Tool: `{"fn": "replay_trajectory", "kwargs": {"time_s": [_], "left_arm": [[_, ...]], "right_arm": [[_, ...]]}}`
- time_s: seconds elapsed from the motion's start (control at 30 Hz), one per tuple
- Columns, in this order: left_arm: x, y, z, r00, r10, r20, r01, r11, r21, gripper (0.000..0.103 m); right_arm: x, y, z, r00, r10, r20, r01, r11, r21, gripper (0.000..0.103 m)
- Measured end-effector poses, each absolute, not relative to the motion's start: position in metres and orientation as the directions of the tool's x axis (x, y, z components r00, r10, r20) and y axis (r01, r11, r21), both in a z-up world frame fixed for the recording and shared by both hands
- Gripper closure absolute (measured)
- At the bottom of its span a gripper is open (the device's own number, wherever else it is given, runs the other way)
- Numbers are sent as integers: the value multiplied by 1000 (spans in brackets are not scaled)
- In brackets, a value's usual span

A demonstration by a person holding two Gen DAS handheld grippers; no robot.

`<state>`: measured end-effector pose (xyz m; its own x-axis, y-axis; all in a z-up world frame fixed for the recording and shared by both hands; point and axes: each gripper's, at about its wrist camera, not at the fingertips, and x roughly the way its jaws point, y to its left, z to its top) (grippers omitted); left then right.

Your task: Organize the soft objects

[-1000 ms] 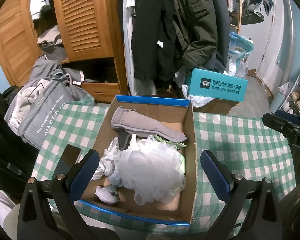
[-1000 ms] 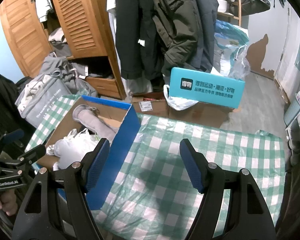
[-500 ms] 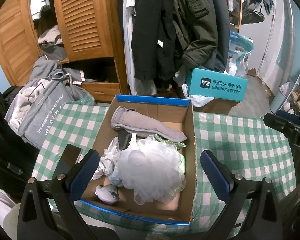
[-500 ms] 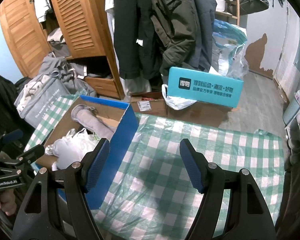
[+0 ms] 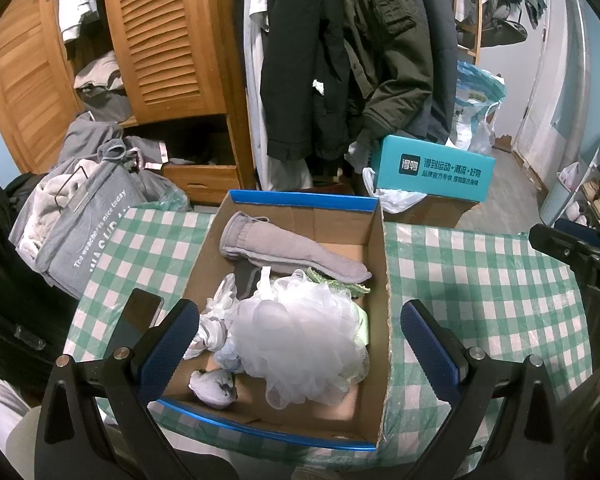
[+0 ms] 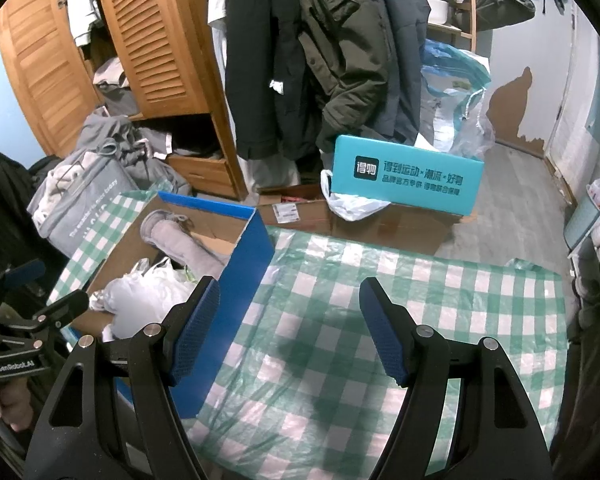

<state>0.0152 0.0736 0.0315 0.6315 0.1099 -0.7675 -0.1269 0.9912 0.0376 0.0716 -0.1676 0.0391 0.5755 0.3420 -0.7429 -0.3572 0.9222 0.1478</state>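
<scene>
Cluttered bedroom behind: louvred wooden wardrobe (image 5: 156, 40), hung coats (image 5: 340, 60), teal shoebox (image 5: 432, 168) on the floor past the table's far edge. Table under green-checked cloth (image 6: 400, 320). Open cardboard box (image 5: 384, 320), blue outside, at the table's left side, likely the collecting place for soft things. Inside, largest first: white mesh bath pouf (image 5: 300, 340) near the front, grey sock (image 5: 284, 248) across the back, crumpled white cloth (image 5: 214, 320) at the left wall, small white bundle (image 5: 214, 388) in the near left corner. Dark phone (image 5: 134, 320) just beside the box. Left gripper (image 5: 300, 348) spread wide above the pouf, holding nothing. Right gripper (image 6: 288, 332) equally wide and empty over bare cloth, apparently waiting.
</scene>
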Motion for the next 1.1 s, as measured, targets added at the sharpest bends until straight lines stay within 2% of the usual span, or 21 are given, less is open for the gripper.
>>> {"fn": "replay_trajectory", "kwargs": {"time_s": [1.1], "left_arm": [[14, 71, 31, 626, 106, -773, -125, 992, 35, 1]], "right_arm": [[73, -175, 37, 576, 343, -742, -355, 923, 151, 31]]}}
